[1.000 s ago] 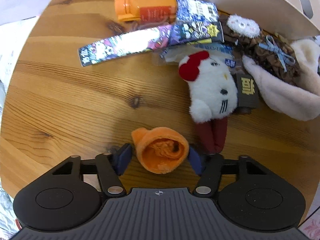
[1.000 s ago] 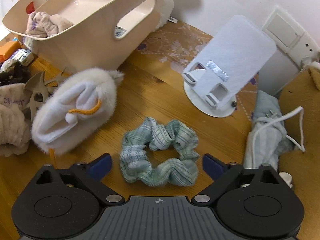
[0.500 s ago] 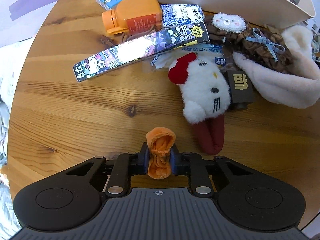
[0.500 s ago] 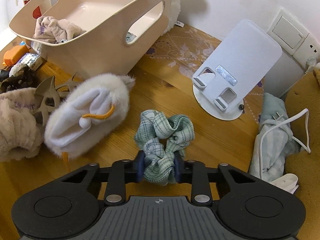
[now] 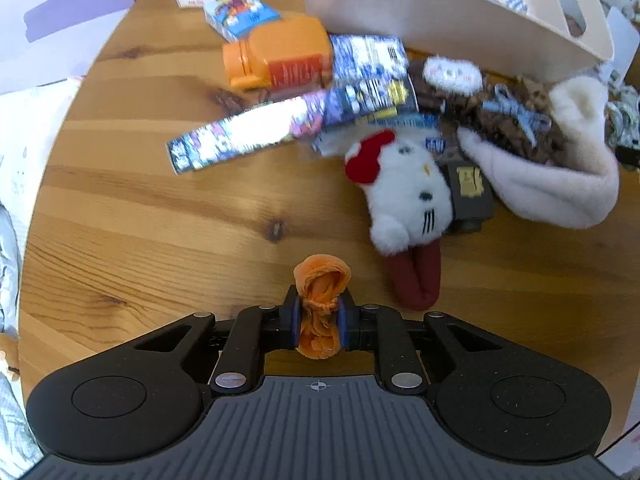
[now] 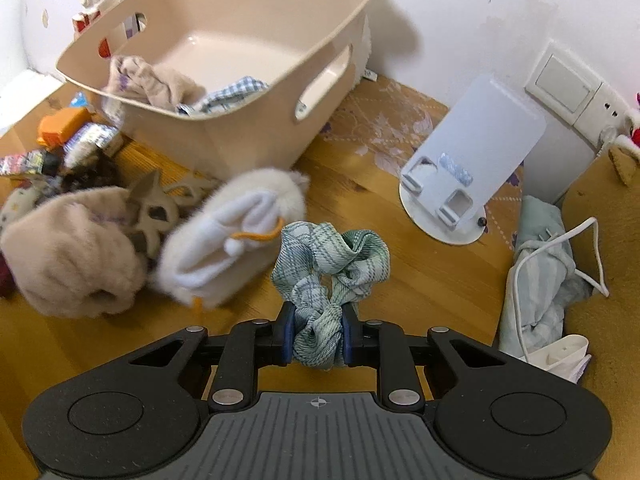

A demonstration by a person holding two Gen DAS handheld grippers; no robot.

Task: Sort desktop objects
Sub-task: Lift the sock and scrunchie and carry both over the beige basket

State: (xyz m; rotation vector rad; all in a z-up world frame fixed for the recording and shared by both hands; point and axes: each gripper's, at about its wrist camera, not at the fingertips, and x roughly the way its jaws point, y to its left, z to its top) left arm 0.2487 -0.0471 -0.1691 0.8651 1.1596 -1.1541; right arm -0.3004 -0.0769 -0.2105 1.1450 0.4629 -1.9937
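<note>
My left claw (image 5: pixel 319 320) grips a crumpled orange fabric scrunchie (image 5: pixel 321 300) between its pads, above the wooden bench (image 5: pixel 160 216). My right claw (image 6: pixel 317 334) is closing on a green plaid cloth scrunchie (image 6: pixel 328 268) pinched between its pads, near the beige plastic basket (image 6: pixel 256 120).

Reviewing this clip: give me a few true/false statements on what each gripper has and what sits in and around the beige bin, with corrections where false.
1. The left gripper is clamped on an orange scrunchie. True.
2. The right gripper has nothing between its fingers. False: its jaws are closing on a green plaid scrunchie, already pinched between the pads.
3. The beige bin has no contents. False: a beige cloth item and a blue checked fabric piece lie inside.
4. The white cat plush with a red bow lies on the wooden table, outside the bin. True.
5. The orange bottle stands upright. False: it lies on its side.
</note>
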